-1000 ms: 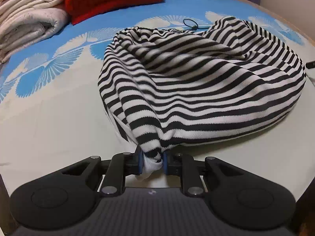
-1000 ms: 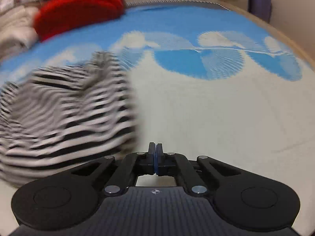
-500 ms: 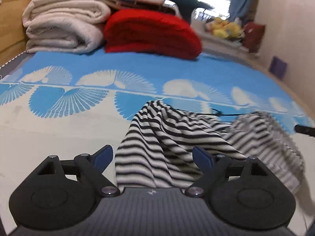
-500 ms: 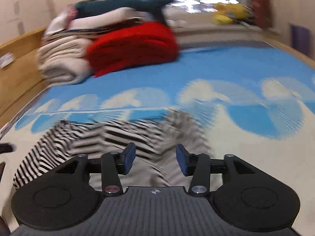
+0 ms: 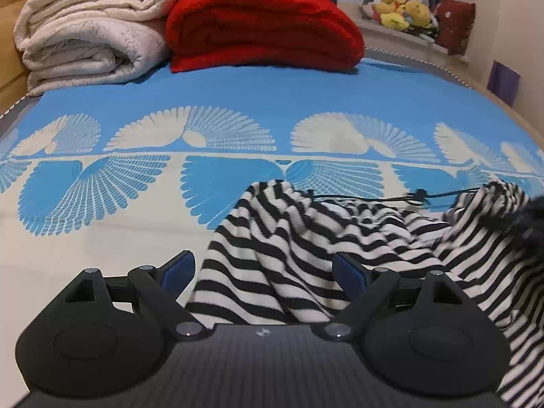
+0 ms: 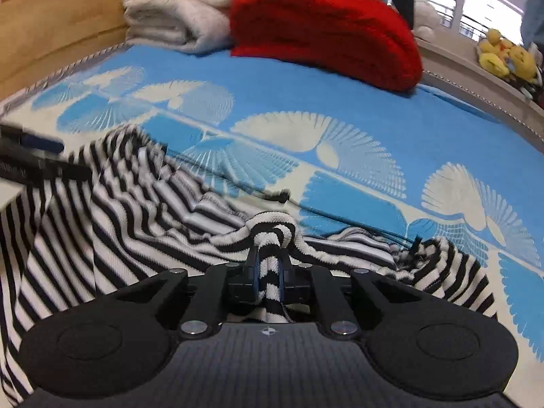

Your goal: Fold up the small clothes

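- You look to be early in the fold: the striped garment [image 5: 306, 255] lies rumpled on the blue-and-cream bedspread [image 5: 238, 112], on the near side of its row of fan motifs and well apart from the red blanket [image 5: 261, 23] stacked at the far end.
- Judging from the slack cloth, the step in hand is taking hold of two edges so the piece can be lifted and spread flat; no neat crease shows yet.
- Your right gripper [image 6: 268, 268] is clamped on a bunched ridge of the striped cloth; the stripes run straight between the fingers and the fabric humps up just beyond the tips.
- Your left gripper [image 5: 263, 268] stands wide apart and holds nothing. The garment's near fold sits in the gap between its blue pads [image 5: 178, 267], but neither pad appears to press it.
- Next you probably need the left fingers closed on an edge matching the one on the right, level with it, so the cloth hangs even.
- Mind the thin black cord [image 6: 282, 197] lying across the garment on the blanket side; it could snag or be dragged along when you lift.
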Motion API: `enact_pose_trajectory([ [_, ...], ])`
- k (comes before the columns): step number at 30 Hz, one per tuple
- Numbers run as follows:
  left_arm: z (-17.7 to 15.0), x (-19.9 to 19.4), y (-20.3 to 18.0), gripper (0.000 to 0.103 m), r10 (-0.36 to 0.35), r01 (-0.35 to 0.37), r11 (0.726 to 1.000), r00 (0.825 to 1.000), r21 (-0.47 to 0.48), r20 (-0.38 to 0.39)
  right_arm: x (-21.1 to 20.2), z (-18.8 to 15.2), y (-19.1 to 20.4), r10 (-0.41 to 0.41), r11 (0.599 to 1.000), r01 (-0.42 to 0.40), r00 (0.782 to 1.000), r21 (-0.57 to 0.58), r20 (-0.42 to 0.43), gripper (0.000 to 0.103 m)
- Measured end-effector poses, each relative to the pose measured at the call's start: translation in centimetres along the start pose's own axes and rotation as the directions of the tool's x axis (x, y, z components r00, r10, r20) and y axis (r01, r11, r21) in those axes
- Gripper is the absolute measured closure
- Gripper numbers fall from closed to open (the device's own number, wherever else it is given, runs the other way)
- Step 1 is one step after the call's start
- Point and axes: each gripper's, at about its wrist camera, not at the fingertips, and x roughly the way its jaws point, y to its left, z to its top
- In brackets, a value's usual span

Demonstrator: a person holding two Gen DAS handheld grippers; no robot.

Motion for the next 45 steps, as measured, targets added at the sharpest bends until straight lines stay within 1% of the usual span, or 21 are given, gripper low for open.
enact_pose_trajectory([
  [2, 0.3, 0.4, 0.6, 0.012, 0.006, -0.007, 0.999, 1.0, -0.051, -0.013, -1.7, 1.0, -0.7, 0.001, 0.999, -0.006, 0.995, 0.051, 0.1, 0.1],
  [5, 0.6, 0.9, 1.2, 0.012, 0.033, -0.037, 0.993, 0.999, -0.115, -0.039, -3.6, 1.9, -3.6, -0.053, 0.967, -0.011, 0.969, 0.254, 0.243, 0.094],
  [6, 0.6, 1.1, 1.2, 0.012, 0.045, -0.051, 0.991, 0.998, -0.122, -0.05, -3.1, 1.8, -4.2, -0.087, 0.959, 0.019, 0.969, 0.284, 0.231, 0.084],
  [8, 0.5, 1.6, 1.1, 0.012, 0.064, -0.072, 0.991, 0.995, -0.109, -0.079, -0.8, 0.6, -4.6, -0.104, 0.956, 0.066, 0.988, 0.287, 0.118, 0.027],
  [9, 0.3, 1.8, 0.9, 0.012, 0.071, -0.08, 0.993, 0.993, -0.092, -0.09, 0.5, -0.3, -4.7, -0.103, 0.952, 0.086, 0.994, 0.293, 0.041, 0.025],
  [11, 0.0, 2.2, 0.6, 0.009, 0.117, -0.123, 0.991, 0.987, -0.05, -0.112, 0.7, -1.1, -5.0, -0.1, 0.948, 0.095, 0.995, 0.304, 0.001, 0.027],
  [16, -0.4, 3.1, 1.6, 0.0, 0.219, -0.229, 0.972, 0.964, -0.046, -0.153, -4.7, -0.9, -9.4, -0.103, 0.917, 0.046, 0.987, 0.395, 0.125, 0.027],
  [18, -0.4, 3.1, 1.9, 0.0, 0.254, -0.264, 0.963, 0.955, -0.052, -0.153, -5.0, -1.5, -10.7, -0.17, 0.91, 0.122, 0.981, 0.397, 0.088, 0.046],
  [19, -0.4, 3.1, 2.1, 0.0, 0.253, -0.264, 0.963, 0.955, -0.055, -0.155, -5.1, -2.1, -11.7, -0.186, 0.89, 0.138, 0.98, 0.434, 0.072, 0.047],
  [22, -0.4, 3.0, 2.0, 0.0, 0.255, -0.268, 0.961, 0.954, -0.068, -0.161, -5.8, -3.3, -14.8, -0.097, 0.789, 0.011, 0.99, 0.614, 0.106, 0.048],
  [23, -0.4, 3.0, 1.8, 0.0, 0.261, -0.273, 0.96, 0.952, -0.061, -0.159, -6.0, -3.2, -14.8, -0.146, 0.788, 0.049, 0.983, 0.613, 0.108, 0.047],
  [25, -0.4, 3.2, 1.5, 0.0, 0.269, -0.281, 0.958, 0.949, -0.055, -0.161, -5.1, -2.8, -13.6, -0.225, 0.857, 0.155, 0.971, 0.492, 0.086, 0.047],
  [29, -0.4, 3.4, 1.1, 0.0, 0.274, -0.285, 0.958, 0.948, -0.046, -0.161, -0.8, -2.9, -11.4, -0.169, 0.919, 0.147, 0.985, 0.365, 0.028, 0.043],
  [30, -0.4, 3.4, 1.2, 0.0, 0.272, -0.282, 0.958, 0.949, -0.044, -0.161, 0.1, -3.0, -10.7, -0.173, 0.932, 0.156, 0.985, 0.327, 0.024, 0.052],
  [31, -0.4, 3.5, 1.3, 0.0, 0.269, -0.279, 0.959, 0.949, -0.045, -0.163, 0.9, -3.0, -10.2, -0.191, 0.944, 0.182, 0.981, 0.274, 0.007, 0.096],
  [32, -0.4, 3.5, 1.5, 0.0, 0.264, -0.275, 0.96, 0.95, -0.051, -0.166, 1.5, -2.8, -10.0, -0.222, 0.947, 0.222, 0.975, 0.233, -0.027, 0.097],
  [36, -0.3, 3.6, 2.5, 0.0, 0.226, -0.25, 0.962, 0.956, -0.113, -0.188, -1.0, -2.4, -13.8, -0.377, 0.85, 0.338, 0.926, 0.404, 0.019, 0.097],
  [39, -0.4, 3.7, 2.2, 0.0, 0.237, -0.259, 0.96, 0.953, -0.105, -0.187, -1.0, -3.7, -16.7, -0.482, 0.752, 0.439, 0.875, 0.491, -0.043, 0.094],
  [41, -0.2, 3.5, 2.1, 0.0, 0.245, -0.265, 0.959, 0.954, -0.104, -0.173, -0.6, -4.9, -18.2, -0.402, 0.723, 0.372, 0.912, 0.582, -0.083, 0.093],
  [43, 0.0, 3.0, 2.2, 0.0, 0.238, -0.26, 0.957, 0.958, -0.129, -0.162, -2.1, -4.9, -18.8, -0.382, 0.686, 0.338, 0.921, 0.645, -0.076, 0.091],
  [45, 0.3, 2.3, 2.4, 0.0, 0.211, -0.235, 0.957, 0.966, -0.168, -0.151, -3.7, -3.7, -17.9, -0.363, 0.728, 0.292, 0.932, 0.621, -0.012, 0.086],
])
